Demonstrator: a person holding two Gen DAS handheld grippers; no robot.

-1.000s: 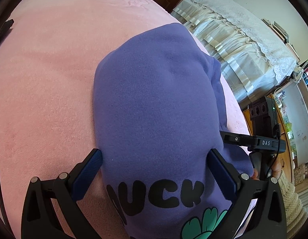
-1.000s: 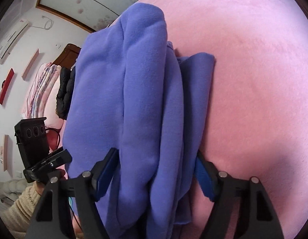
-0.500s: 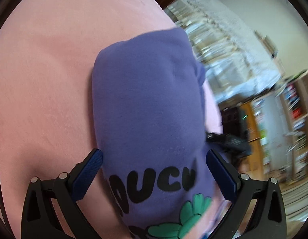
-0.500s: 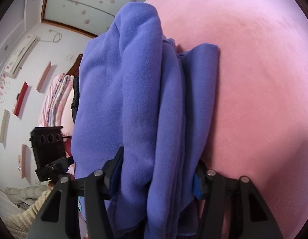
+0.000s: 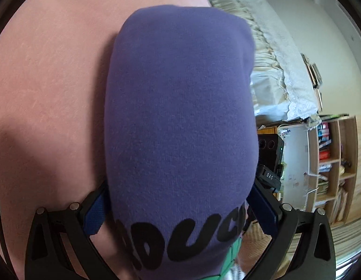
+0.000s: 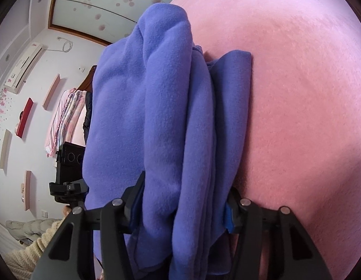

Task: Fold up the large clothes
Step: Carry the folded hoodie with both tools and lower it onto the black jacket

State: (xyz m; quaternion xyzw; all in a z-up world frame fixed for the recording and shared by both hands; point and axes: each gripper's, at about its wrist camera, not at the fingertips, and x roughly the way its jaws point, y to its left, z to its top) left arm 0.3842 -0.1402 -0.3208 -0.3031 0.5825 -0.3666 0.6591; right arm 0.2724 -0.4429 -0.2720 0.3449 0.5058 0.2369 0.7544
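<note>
Here, in the left wrist view, we see the purple sweatshirt [image 5: 180, 116] folded into a thick bundle that fills the middle of the picture. It lies on the pink blanket [image 5: 52, 93], and its near end, with black printed letters and a bit of green print, sits between the two blue pads of our left hand-held gripper [image 5: 178, 207]. Both pads [image 5: 95, 210] touch the cloth at its sides, so this hand-held gripper is closed on the sweatshirt. To the right, just beside the bundle, a black part of the other hand-held gripper [image 5: 270, 161] shows. Behind it stand a bed with white lace covers [image 5: 280, 70] and wooden shelves [image 5: 332, 163] with books.

In the right wrist view, we see the same sweatshirt [image 6: 157, 116] edge-on, as several stacked layers running away from the camera over the pink blanket [image 6: 308, 93]. Our right hand-held gripper [image 6: 182, 207] has just been closing, and now its fingers [image 6: 133, 196] press on the stack from both sides, with all the layers bunched between them. At the left, the black left hand-held gripper [image 6: 68, 175] pokes out from behind the cloth, and a cream knitted sleeve [image 6: 29, 252] shows below it. On the wall beyond hang an air conditioner [image 6: 24, 67], small shelves [image 6: 51, 92] and pink bedding [image 6: 68, 116].
</note>
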